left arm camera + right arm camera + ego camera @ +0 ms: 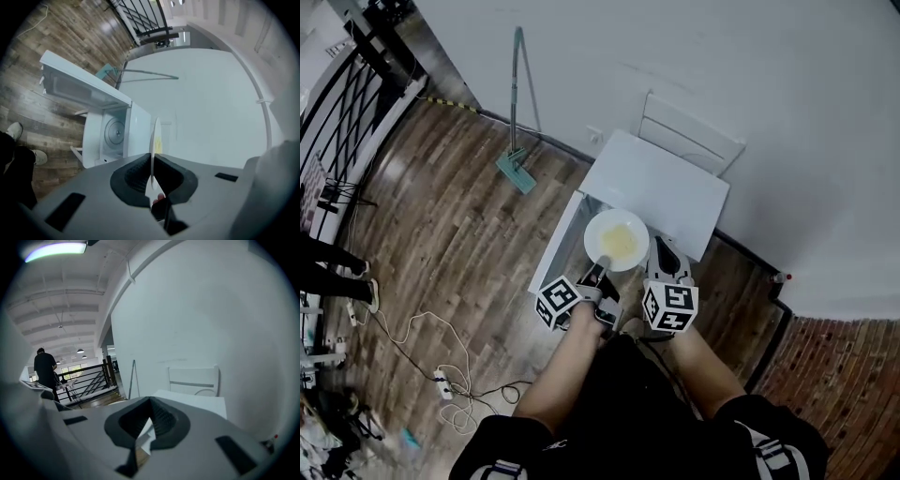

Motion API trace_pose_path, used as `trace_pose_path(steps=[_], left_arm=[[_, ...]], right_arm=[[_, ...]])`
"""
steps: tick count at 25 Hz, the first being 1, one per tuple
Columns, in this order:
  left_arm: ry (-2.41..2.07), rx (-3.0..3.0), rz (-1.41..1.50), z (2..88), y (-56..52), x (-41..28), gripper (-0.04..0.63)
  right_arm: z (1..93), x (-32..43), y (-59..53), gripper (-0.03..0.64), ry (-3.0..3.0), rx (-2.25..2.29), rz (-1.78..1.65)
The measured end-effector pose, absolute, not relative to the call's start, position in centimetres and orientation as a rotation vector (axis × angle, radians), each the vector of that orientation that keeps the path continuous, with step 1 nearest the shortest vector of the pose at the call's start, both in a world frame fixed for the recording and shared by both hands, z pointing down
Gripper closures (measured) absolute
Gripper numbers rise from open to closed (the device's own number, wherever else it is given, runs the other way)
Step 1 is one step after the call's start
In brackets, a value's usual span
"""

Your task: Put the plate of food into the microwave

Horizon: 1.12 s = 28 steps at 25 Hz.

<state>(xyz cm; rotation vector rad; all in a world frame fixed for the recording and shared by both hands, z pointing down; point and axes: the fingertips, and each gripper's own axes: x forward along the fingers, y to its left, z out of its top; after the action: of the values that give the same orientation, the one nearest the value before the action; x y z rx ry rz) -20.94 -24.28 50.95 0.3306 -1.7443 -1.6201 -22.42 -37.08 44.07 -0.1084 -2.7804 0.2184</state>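
Left gripper (152, 164) is clamping its fingers on the rim of the plate (596, 228); plate is hanging over the front of the microwave (661, 183), outside it, yellow food (622, 240) sitting on it; microwave door (82, 89) is standing open, turntable (114, 132) showing inside; right gripper (666, 258) is hovering just beside the plate's right edge, fingers pressed together, gripping nothing.

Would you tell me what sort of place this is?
Probably a loft-style workspace rather than a kitchen: the microwave stands low by a wall, a mop leans nearby, and a black railing edges the wood floor.
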Motion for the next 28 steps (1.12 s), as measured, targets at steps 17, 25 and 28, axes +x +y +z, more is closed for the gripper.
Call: trace_pose_path(steps=[17, 25, 28], left_arm=[[-1.769, 0.389, -1.551, 74.5, -24.0, -23.6, 0.584], [-1.825, 0.578, -1.608, 82.0, -26.7, -31.5, 0.584], [-1.835, 0.592, -1.605, 82.5, -27.1, -33.0, 0.584]], right_arm=[[66.4, -21.7, -34.7, 0.609, -2.827, -0.165, 0.264], [76.2, -23.6, -35.0, 0.609, -2.989, -0.162, 0.272], [77.8, -23.1, -35.0, 0.609, -2.983, -0.133, 0.292]])
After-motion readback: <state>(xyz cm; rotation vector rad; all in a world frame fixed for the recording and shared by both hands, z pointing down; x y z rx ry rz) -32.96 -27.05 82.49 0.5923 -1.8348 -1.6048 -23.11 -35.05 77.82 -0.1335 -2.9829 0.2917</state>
